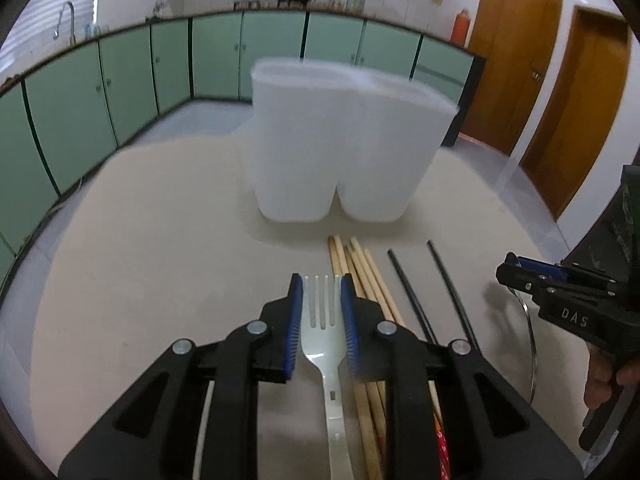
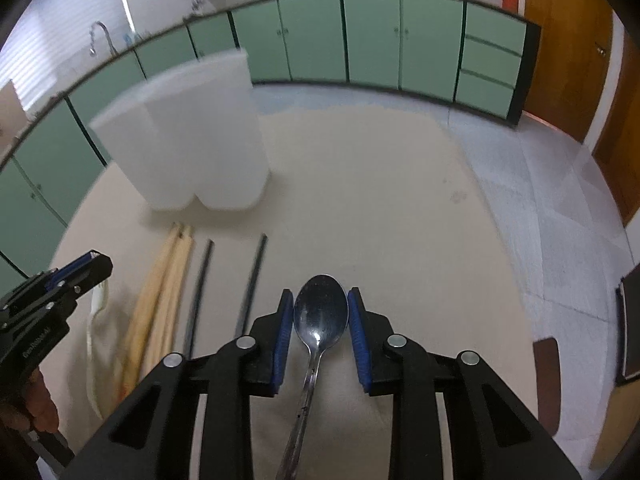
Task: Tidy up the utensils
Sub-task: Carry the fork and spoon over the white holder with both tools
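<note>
A white two-compartment utensil holder (image 1: pixel 340 144) stands upright on the beige table, also in the right wrist view (image 2: pixel 188 140). My left gripper (image 1: pixel 320 284) straddles the head of a white plastic fork (image 1: pixel 323 336) lying on the table; its blue pads sit at the fork's sides, apparently not clamping it. My right gripper (image 2: pixel 320 296) straddles the bowl of a metal spoon (image 2: pixel 320 316) the same way, pads close beside it. Wooden chopsticks (image 1: pixel 360 272) and two black chopsticks (image 1: pixel 424 292) lie between fork and spoon.
The beige table (image 1: pixel 160 240) ends in a round edge toward green cabinets (image 1: pixel 100 92). A wooden door (image 1: pixel 516 60) is at the right. The right gripper appears at the right edge of the left wrist view (image 1: pixel 560 296).
</note>
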A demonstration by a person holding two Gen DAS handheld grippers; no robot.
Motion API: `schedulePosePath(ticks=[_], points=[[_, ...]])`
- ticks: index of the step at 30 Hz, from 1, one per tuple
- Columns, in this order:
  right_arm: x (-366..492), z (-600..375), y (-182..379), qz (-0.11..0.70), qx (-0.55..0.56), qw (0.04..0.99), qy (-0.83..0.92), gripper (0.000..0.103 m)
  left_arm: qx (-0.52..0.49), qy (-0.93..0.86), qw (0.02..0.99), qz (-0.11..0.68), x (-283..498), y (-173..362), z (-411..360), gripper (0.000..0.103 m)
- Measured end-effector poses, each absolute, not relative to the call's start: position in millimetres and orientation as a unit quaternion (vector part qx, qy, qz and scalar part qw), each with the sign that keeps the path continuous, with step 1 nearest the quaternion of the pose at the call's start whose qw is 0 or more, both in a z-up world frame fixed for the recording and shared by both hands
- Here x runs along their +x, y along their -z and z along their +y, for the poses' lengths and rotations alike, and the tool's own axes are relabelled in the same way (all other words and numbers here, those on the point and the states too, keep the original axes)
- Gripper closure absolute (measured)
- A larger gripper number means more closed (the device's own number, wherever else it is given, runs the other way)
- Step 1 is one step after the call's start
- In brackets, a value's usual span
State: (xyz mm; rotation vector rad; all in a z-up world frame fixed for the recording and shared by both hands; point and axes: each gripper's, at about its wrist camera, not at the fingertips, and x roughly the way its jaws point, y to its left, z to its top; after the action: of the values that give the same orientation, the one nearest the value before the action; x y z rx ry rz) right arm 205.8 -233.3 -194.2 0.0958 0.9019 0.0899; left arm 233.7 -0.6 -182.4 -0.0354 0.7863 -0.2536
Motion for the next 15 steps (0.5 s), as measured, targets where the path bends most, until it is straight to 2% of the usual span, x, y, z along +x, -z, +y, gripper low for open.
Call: schedulePosePath(ticks=[7, 15], points=[[194.6, -235.3, 160.9, 0.373, 0.055, 0.923, -0.075, 0.076, -0.036, 0.123, 0.940, 0.316, 203.6, 158.5, 5.7, 0.085], [190.9, -235.1, 129.1, 0.326, 0.059, 0.938, -0.101, 0.076, -0.044, 0.131, 0.949, 0.283, 206.4, 135.8, -3.3, 0.085]])
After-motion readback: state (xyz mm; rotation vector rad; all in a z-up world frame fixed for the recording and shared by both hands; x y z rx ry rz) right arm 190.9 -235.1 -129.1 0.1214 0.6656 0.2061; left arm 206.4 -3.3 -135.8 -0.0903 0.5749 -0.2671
